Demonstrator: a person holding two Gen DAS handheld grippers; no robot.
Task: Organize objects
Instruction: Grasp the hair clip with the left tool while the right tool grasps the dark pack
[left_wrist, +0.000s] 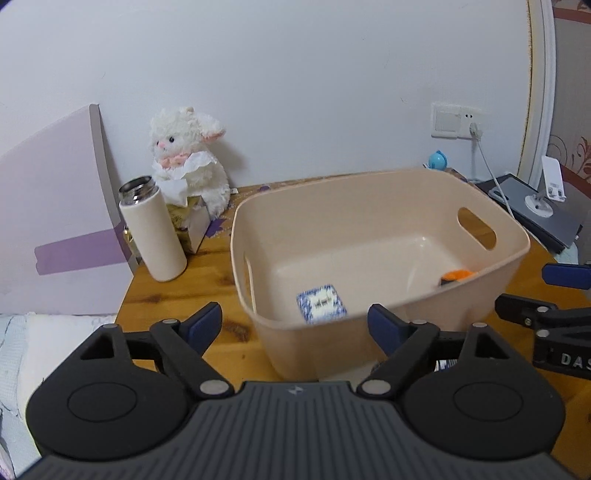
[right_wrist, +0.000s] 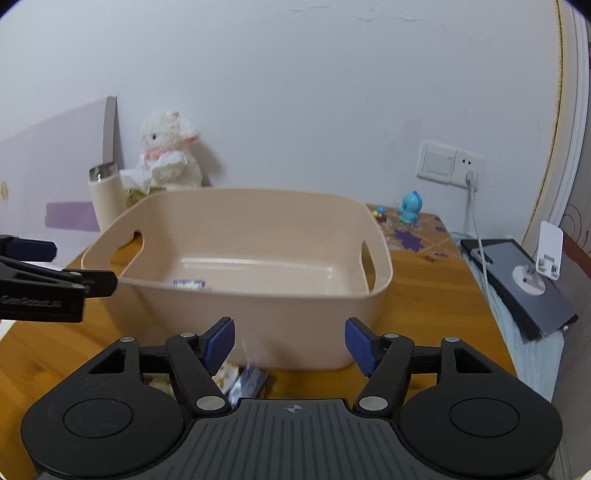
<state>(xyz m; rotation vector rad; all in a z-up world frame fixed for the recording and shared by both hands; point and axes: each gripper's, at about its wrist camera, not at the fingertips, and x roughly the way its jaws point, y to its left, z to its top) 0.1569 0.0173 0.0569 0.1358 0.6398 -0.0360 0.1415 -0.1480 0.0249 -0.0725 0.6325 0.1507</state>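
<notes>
Left gripper (left_wrist: 295, 325) spread wide, empty, low before the near wall of the bin (left_wrist: 388, 332). Past its fingertips, inside the bin: a blue-and-white packet (left_wrist: 321, 303) flat on the floor, and ahead to the right an orange-and-black item (left_wrist: 456, 277), partly hidden by the rim. Ahead to the left on the table (left_wrist: 177, 295): a cream bottle (left_wrist: 153, 229), uncapped, upright, with a plush lamb (left_wrist: 192, 155) behind it.

Right gripper (right_wrist: 290, 345) also spread, empty, facing the bin's near side. Just below its fingers, blurred small packets (right_wrist: 245, 380) on the table, outside the bin. Far ahead to the right, a blue figurine (right_wrist: 409, 207).
</notes>
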